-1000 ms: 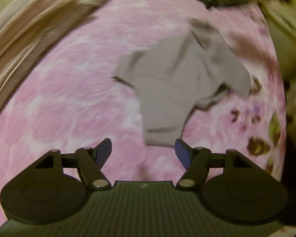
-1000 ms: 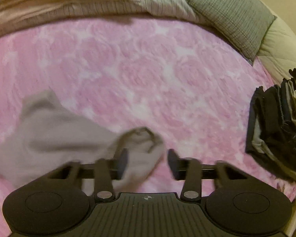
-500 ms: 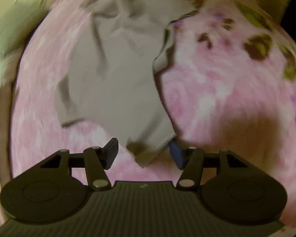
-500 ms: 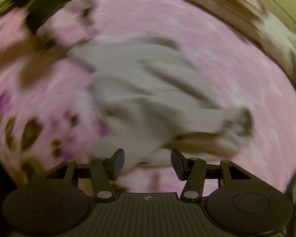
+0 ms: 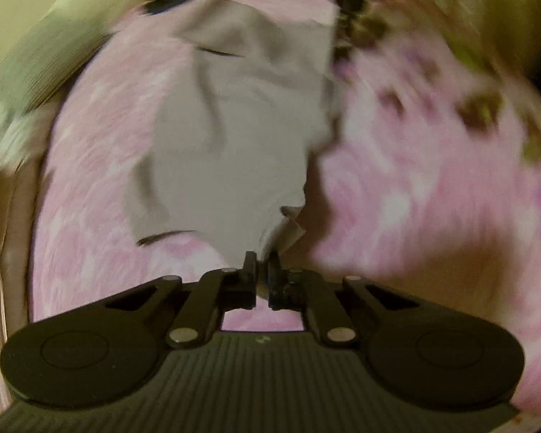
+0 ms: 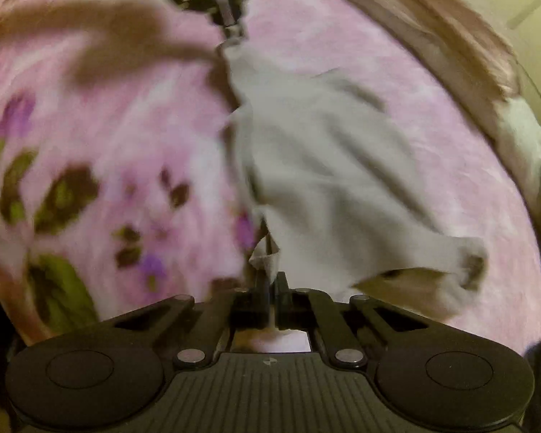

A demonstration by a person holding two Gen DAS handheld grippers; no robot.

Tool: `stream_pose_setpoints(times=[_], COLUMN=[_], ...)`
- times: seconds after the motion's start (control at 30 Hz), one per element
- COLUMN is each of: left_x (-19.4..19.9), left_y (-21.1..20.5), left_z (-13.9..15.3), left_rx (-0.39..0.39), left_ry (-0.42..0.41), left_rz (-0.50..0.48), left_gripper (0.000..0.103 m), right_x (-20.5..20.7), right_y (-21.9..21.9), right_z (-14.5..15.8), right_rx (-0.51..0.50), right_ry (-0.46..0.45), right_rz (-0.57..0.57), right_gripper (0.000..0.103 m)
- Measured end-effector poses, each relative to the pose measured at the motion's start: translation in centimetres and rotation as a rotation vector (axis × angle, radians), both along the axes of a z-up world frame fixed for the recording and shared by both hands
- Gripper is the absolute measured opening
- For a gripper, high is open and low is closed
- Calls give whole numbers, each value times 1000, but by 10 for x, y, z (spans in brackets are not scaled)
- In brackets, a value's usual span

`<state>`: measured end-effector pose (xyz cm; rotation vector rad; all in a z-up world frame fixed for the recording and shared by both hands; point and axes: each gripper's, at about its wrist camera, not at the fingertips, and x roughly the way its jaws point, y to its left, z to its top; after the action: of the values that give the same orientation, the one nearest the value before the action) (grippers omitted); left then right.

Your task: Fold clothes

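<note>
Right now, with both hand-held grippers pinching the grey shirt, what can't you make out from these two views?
- Left wrist view: the grey shirt's collar end and the dark things beyond it are smeared by motion blur.
- Left wrist view: the left hand-held gripper covers the pinched corner.
- Right wrist view: the pink blanket's flower print is blurred.
- Right wrist view: the top edge cuts off the other gripper; the right hand-held gripper hides its pinched edge.

Both wrist views look down, sharing the grey garment (image 5: 231, 151).

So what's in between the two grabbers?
The grey shirt stretches between them: the right gripper pinches one corner, and in the right wrist view the left gripper pinches the far corner, over the pink blanket.
</note>
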<state>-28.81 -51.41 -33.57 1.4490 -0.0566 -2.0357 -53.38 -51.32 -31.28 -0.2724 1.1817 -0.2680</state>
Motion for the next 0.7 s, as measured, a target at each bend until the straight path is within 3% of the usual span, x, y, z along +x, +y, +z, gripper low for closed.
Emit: stream_pose_setpoints(times=[0.17,0.3,0.53,0.7], left_x=[15,28,24,18], left_y=[-6,-9,16,78], left_z=[78,165,305,368], left_rx=[-66,-170,-353,-414], left_ry=[133,231,298,370], left_rz=[212,344,393,416], left_gripper=[3,3,3,2], right_x=[4,14,16,12], right_y=[-4,-13,11,65], right_z=[89,174,309,375], right_rx=[-108,-231,-457,-529], right_ry=[-96,-182,-312,-416], right_rz=[-73,-145,-204,-226], right_gripper=[0,0,0,0])
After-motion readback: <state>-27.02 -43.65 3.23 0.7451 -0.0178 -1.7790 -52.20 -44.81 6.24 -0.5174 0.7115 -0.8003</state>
